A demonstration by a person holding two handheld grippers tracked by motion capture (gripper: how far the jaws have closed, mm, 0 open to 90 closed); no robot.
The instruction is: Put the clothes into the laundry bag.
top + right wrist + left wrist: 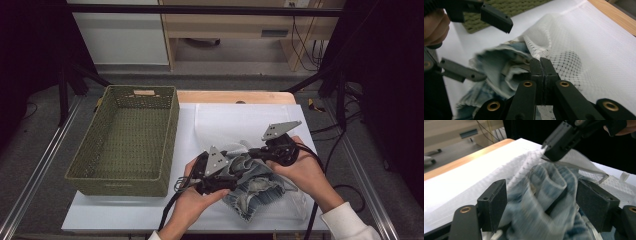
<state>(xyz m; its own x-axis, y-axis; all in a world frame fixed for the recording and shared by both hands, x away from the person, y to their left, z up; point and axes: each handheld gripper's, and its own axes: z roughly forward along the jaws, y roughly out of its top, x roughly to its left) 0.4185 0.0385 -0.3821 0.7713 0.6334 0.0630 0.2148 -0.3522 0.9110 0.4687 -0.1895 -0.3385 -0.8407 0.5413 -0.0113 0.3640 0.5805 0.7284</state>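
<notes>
Fingers of the right gripper (541, 62) are pressed tight together, pinching the rim of the white mesh bag (579, 50) and holding its mouth up off the table. The left gripper (541, 197) stands with its fingers wide apart on either side of a bunched pair of faded jeans (544, 202); the cloth lies between them, but the pads do not press on it.

From the high view, the jeans (252, 187) sit near the front edge of the white table (125, 210), at the mouth of the mesh bag (225, 125), between the person's two hands. One end of the denim looks tucked under the netting while most of it bulges outside. I would say the bagging is partly done: the mouth is held open and the garment has started in, but the bulk is left to push inside. A green woven basket (170, 130) waits well to the left, with nothing in it.
</notes>
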